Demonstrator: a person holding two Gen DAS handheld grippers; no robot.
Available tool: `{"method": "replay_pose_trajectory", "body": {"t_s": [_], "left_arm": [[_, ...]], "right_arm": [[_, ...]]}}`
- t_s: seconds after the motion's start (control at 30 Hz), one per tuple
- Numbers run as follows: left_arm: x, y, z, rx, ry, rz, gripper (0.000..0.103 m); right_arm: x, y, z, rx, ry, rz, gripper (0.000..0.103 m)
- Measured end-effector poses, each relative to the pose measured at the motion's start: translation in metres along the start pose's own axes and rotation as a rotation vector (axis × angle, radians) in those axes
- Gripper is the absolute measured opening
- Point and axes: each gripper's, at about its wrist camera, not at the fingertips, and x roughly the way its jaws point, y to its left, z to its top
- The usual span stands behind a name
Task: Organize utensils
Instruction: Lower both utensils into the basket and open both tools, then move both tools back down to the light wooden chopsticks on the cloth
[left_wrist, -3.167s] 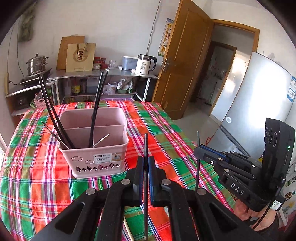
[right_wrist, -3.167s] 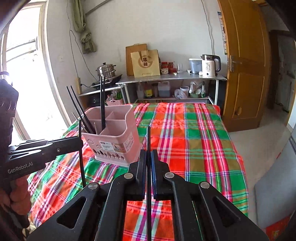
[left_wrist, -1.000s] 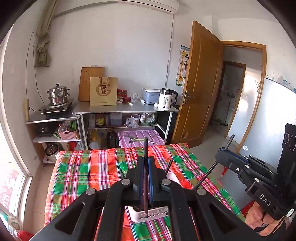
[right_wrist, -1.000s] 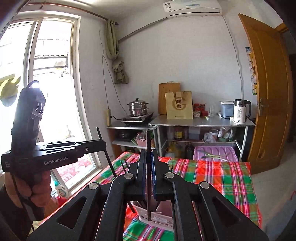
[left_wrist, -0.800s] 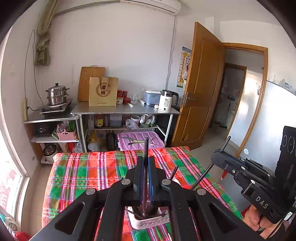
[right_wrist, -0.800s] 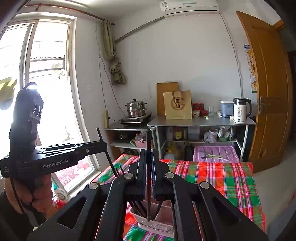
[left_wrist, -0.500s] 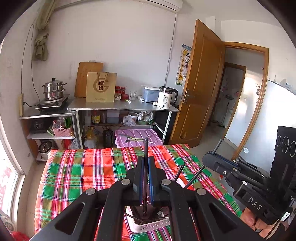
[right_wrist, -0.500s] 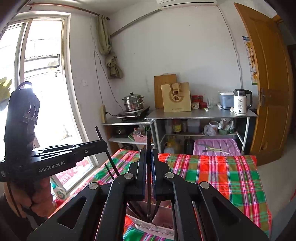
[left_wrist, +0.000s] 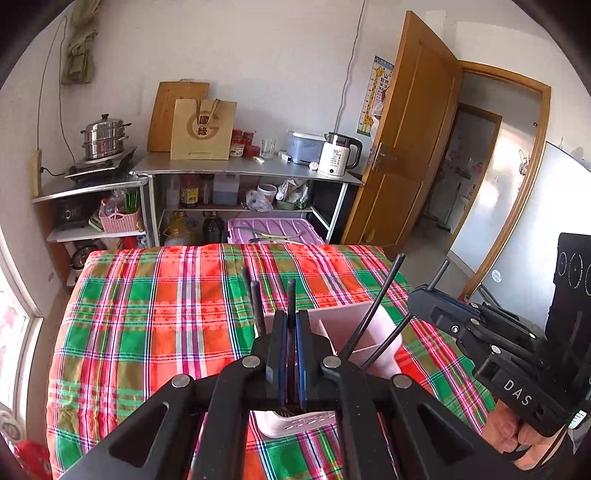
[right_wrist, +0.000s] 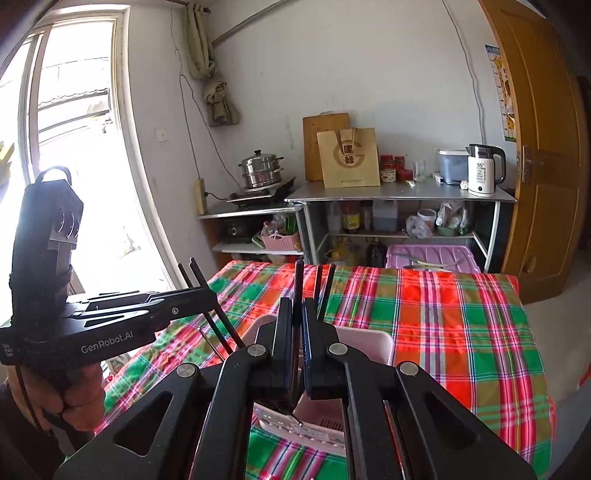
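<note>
A pink utensil basket (left_wrist: 364, 334) is set on the plaid tablecloth (left_wrist: 155, 314), black chopsticks leaning inside. One upright black chopstick (left_wrist: 291, 295) is pinched by the left gripper (left_wrist: 291, 343) above it; another chopstick (right_wrist: 297, 280) is clamped by the right gripper (right_wrist: 294, 332).

A home kitchen — steamer pot (left_wrist: 105, 134), electric kettle (left_wrist: 338, 155), plaid-clothed table (left_wrist: 147, 314).

Both grippers have dropped from high above the table toward the pink utensil basket (left_wrist: 364, 332). The left gripper (left_wrist: 291, 325) and right gripper (right_wrist: 294, 317), each clamping a black chopstick (left_wrist: 291, 295), now hang directly over it, the basket at 6 o'clock.
</note>
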Motion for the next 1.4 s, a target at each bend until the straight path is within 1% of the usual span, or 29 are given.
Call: {"method": "replay_pose_trajectory", "body": {"t_s": [0.07, 0.13, 0.23, 0.27, 0.3, 0.33, 0.47, 0.67, 0.87, 0.97, 1.1, 1.27, 1.33, 1.37, 1.4], "left_arm": [[0.001, 0.002, -0.004, -0.005, 0.005, 0.006, 0.004], [0.001, 0.004, -0.006, -0.017, 0.011, -0.009, 0.004], [-0.002, 0.004, -0.007, -0.011, 0.016, 0.008, 0.005], [-0.005, 0.003, -0.007, -0.012, 0.012, 0.009, 0.006], [-0.008, 0.004, -0.007, -0.012, 0.005, 0.010, 0.006], [-0.013, 0.003, -0.007, -0.012, -0.006, 0.010, 0.007], [-0.034, -0.001, -0.009, -0.010, -0.045, 0.013, 0.016], [-0.070, -0.011, -0.023, 0.011, -0.093, 0.020, 0.016], [-0.102, -0.028, -0.059, 0.036, -0.115, 0.013, 0.017], [-0.114, -0.035, -0.082, 0.042, -0.120, 0.002, 0.017], [-0.123, -0.042, -0.115, 0.044, -0.118, -0.003, 0.017], [-0.135, -0.045, -0.148, 0.012, -0.122, -0.018, 0.017], [-0.137, -0.046, -0.158, 0.008, -0.121, -0.011, 0.017], [-0.137, -0.047, -0.163, 0.006, -0.115, -0.010, 0.017], [-0.137, -0.048, -0.167, 0.006, -0.109, -0.008, 0.017]], "right_arm": [[0.005, -0.001, -0.004, 0.004, 0.026, -0.001, 0.005], [0.006, -0.001, -0.007, 0.006, 0.043, -0.001, 0.005], [0.001, -0.002, -0.007, 0.011, 0.041, -0.002, 0.005], [-0.003, -0.001, -0.006, 0.008, 0.035, -0.003, 0.007], [-0.007, 0.000, -0.006, 0.003, 0.027, -0.003, 0.011], [-0.011, 0.001, -0.004, -0.002, 0.019, -0.002, 0.012], [-0.029, 0.004, -0.002, -0.010, -0.009, -0.002, 0.013], [-0.056, 0.006, -0.012, -0.003, -0.030, 0.008, 0.014], [-0.088, 0.008, -0.037, 0.003, -0.048, 0.007, 0.014], [-0.102, 0.008, -0.053, 0.009, -0.049, 0.012, 0.014], [-0.116, 0.006, -0.075, 0.018, -0.048, -0.003, 0.014], [-0.125, 0.006, -0.104, 0.036, -0.010, 0.018, 0.014], [-0.126, 0.008, -0.114, 0.031, 0.006, 0.015, 0.020], [-0.127, 0.009, -0.119, 0.028, 0.012, 0.018, 0.026], [-0.127, 0.009, -0.124, 0.028, 0.018, 0.021, 0.028]]}}
